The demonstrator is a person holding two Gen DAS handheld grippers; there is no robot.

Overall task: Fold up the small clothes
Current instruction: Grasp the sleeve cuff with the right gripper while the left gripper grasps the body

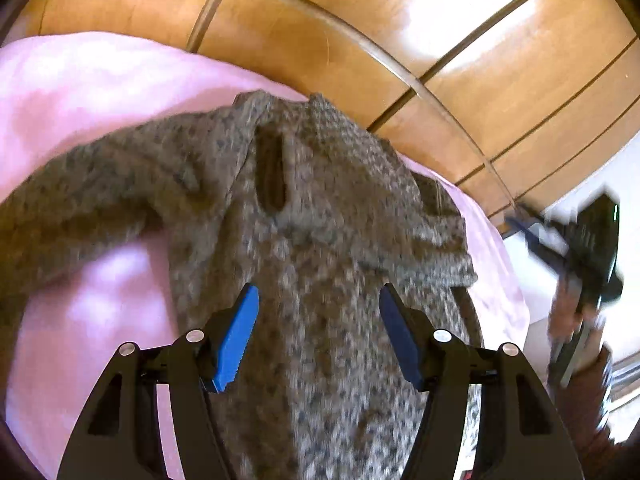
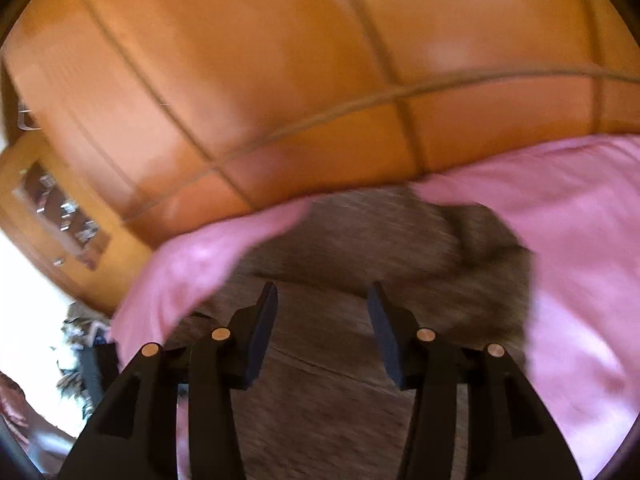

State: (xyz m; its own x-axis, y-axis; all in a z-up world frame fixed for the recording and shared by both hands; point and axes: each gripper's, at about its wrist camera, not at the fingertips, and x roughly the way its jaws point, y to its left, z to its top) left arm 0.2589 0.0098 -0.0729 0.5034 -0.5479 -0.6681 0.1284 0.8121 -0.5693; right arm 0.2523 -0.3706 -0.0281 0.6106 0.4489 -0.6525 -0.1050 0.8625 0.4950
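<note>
Both tools hang above the sweater, angled down at it, and neither one grips anything. Left tool (image 1: pixel 319 312): its blue pads are spread, with the knit visible in the gap below them and no cloth pinched. Right tool (image 2: pixel 322 308): its dark pads also stand apart, with only blurred knit showing beyond them; nothing lies between the pads.

Sweater (image 1: pixel 320 216): a speckled grey-brown knit, spread on the pink blanket (image 1: pixel 80 92). One sleeve (image 1: pixel 88 184) stretches away from the body of the sweater toward the left side of the left wrist view. The neck opening lies at the far end of the sweater, close to the wooden cabinet (image 1: pixel 320 40) that stands behind it. On the opposite side from the sleeve, the sweater shows a doubled layer of knit with a straight edge, which suggests one side is already turned inward.

Judgement: the sweater lies flat so that each fold can be laid over its body. Spread pads suit a release or an approach to the next edge. The outstretched sleeve appears to be the part not yet folded.

Right-wrist view: heavily blurred; sweater detail there cannot be read.
</note>
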